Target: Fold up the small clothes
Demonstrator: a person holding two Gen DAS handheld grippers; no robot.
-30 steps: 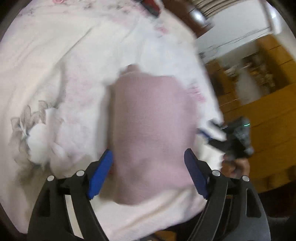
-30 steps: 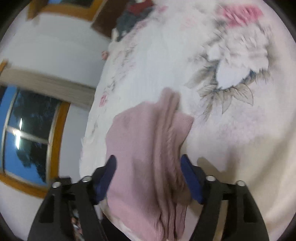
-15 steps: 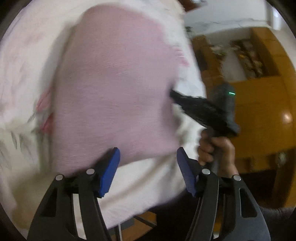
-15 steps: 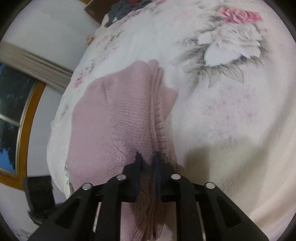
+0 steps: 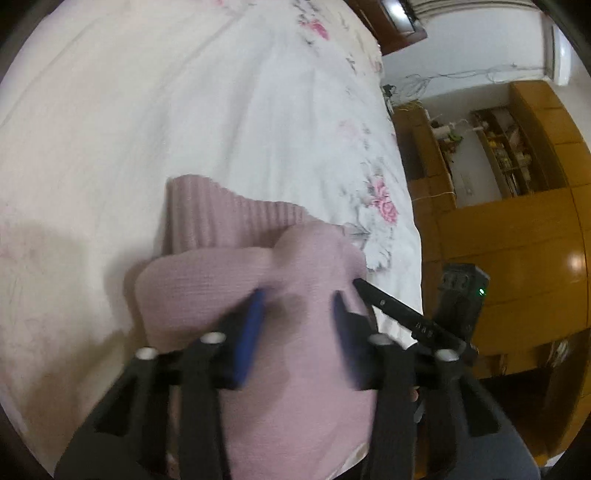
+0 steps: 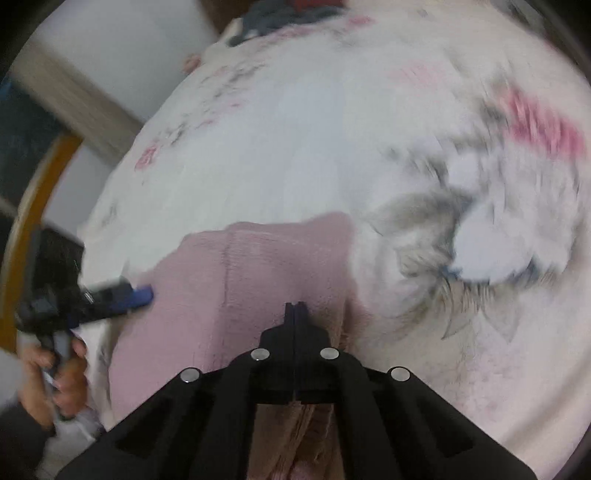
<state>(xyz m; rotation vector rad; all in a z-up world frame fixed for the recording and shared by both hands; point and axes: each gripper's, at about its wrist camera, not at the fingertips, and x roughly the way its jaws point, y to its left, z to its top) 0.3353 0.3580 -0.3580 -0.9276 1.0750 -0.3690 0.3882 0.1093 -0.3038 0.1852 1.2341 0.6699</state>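
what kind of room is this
Most likely a bedroom in a home. A bed with a white floral bedspread fills both views, with a pink knit garment lying on it. Beside the bed stand wooden cabinets with cluttered shelves.

Bed (image 5: 229,110): covered by a white bedspread printed with pink roses and grey leaves. A pink knitted garment (image 5: 295,369) lies on it at the near edge, partly folded, ribbed hem (image 5: 221,214) turned toward the far side. Dark clothing (image 6: 280,14) sits at the far end; detail blurred.
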